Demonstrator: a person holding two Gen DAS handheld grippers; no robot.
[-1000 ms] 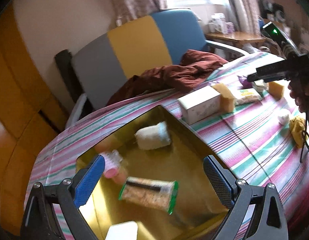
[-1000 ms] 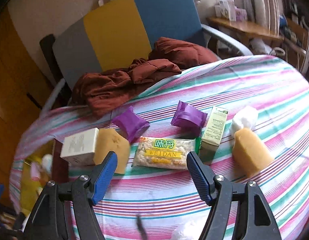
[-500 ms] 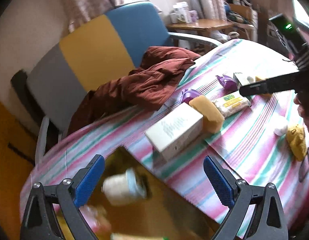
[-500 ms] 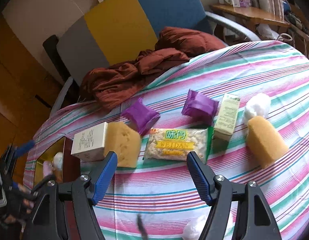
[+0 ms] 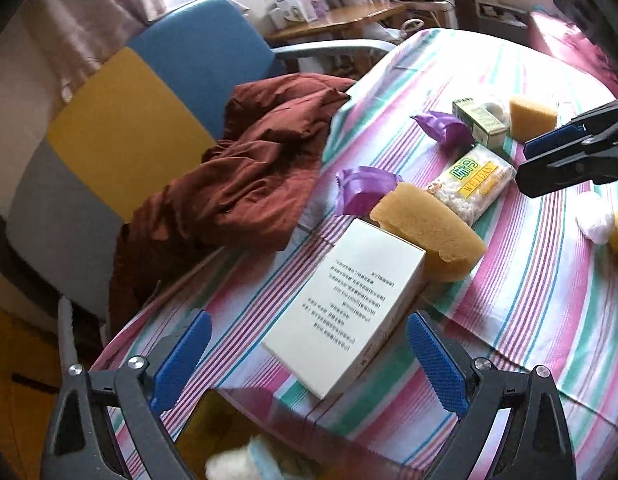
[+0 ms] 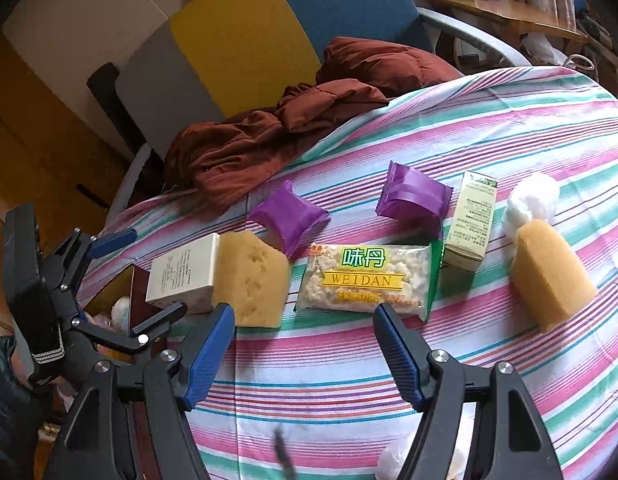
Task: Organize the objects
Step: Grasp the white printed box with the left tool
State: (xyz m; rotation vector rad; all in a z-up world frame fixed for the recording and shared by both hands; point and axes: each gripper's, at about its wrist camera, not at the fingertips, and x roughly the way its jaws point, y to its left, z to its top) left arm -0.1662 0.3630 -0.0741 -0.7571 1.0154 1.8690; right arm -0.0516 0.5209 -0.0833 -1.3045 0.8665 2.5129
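My left gripper (image 5: 309, 360) is open, its blue pads on either side of the near end of a white box (image 5: 349, 300) lying on the striped cloth, not touching it. A yellow sponge (image 5: 429, 228) leans against the box's far end. My right gripper (image 6: 305, 340) stands open just short of a WEIDAN snack pack (image 6: 369, 276), with nothing between its pads. In that view the white box (image 6: 185, 276) and sponge (image 6: 251, 276) lie left of the pack, and the left gripper (image 6: 159, 270) reaches in at the box.
Two purple packets (image 6: 289, 216) (image 6: 413, 200), a small green-and-white carton (image 6: 471, 220), a cotton ball (image 6: 533, 200) and a second sponge (image 6: 549, 272) lie behind and right of the pack. A gold-lined box (image 6: 109, 300) sits at the table's left edge. A brown jacket (image 5: 249, 184) drapes off a chair.
My left gripper has swung away from the gold-lined box and across the cloth to the white box, rolling as it went. The right gripper has barely shifted and stays open.
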